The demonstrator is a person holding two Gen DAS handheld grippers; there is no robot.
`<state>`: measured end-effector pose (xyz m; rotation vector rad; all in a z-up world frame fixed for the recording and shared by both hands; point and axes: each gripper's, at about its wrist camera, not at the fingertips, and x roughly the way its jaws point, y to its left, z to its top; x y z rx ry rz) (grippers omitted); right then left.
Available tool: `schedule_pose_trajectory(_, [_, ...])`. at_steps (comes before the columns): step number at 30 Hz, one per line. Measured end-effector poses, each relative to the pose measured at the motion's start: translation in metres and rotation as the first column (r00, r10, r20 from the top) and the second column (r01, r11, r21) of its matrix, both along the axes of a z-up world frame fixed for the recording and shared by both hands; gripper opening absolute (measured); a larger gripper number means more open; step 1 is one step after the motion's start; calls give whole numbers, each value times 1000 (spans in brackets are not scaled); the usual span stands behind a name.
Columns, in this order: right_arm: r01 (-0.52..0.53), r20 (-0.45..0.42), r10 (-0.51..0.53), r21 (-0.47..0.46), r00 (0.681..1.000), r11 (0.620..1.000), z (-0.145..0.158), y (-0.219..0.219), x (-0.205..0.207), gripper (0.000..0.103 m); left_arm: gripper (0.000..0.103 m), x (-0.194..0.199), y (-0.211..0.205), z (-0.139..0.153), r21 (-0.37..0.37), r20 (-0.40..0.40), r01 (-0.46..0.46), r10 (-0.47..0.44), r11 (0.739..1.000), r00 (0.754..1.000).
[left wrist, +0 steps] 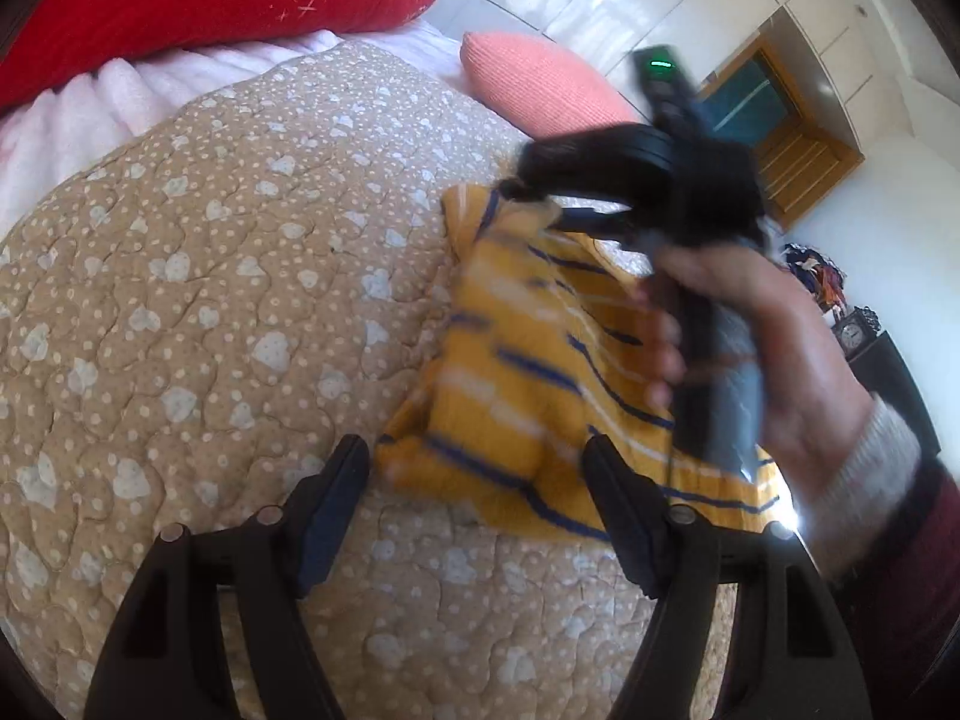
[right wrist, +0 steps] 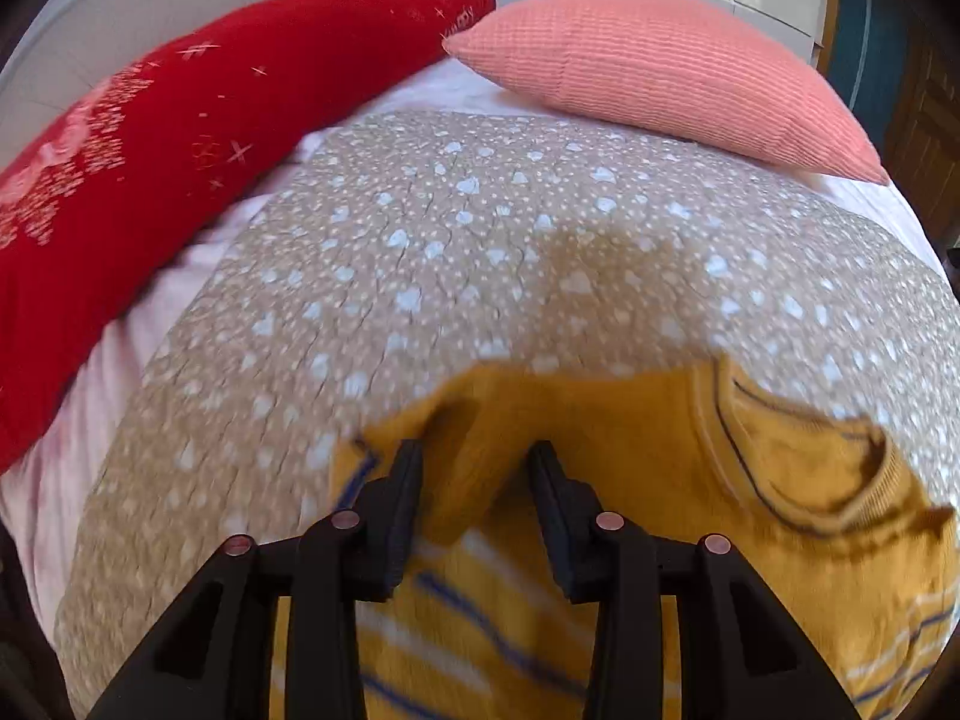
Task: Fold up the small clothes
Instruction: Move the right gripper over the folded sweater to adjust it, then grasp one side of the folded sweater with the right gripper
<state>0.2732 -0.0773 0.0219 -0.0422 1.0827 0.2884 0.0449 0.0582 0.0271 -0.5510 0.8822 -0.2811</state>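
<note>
A small yellow top with blue and white stripes [left wrist: 528,372] lies partly folded on a tan spotted quilt [left wrist: 210,300]. My left gripper [left wrist: 474,456] is open just above the top's near edge, holding nothing. In the left wrist view the right gripper [left wrist: 528,198] is held by a hand [left wrist: 780,348] over the top's far corner, blurred. In the right wrist view my right gripper [right wrist: 474,456] is open over the yellow top [right wrist: 600,450], whose neckline [right wrist: 804,456] lies to the right. A raised fold of cloth sits between the fingers.
A red pillow [right wrist: 180,180] lies at the bed's far left and a pink pillow [right wrist: 660,72] at the far right, both on a white sheet [left wrist: 72,120]. A wooden door [left wrist: 798,162] and a dark cabinet with a clock [left wrist: 858,336] stand beyond the bed.
</note>
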Motion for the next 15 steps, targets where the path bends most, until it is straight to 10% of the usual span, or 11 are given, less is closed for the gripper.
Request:
schedule_pose_trajectory(9, [3,159,-11,45,987,999,72,-1,-40,65,73,-14,60,14,-138,18,-120,124,983,992])
schedule_pose_trajectory(15, [-54,65,53,16,996,998,69,12,-76,76,73,-16,102,17,-144,13,-253,257,957,966])
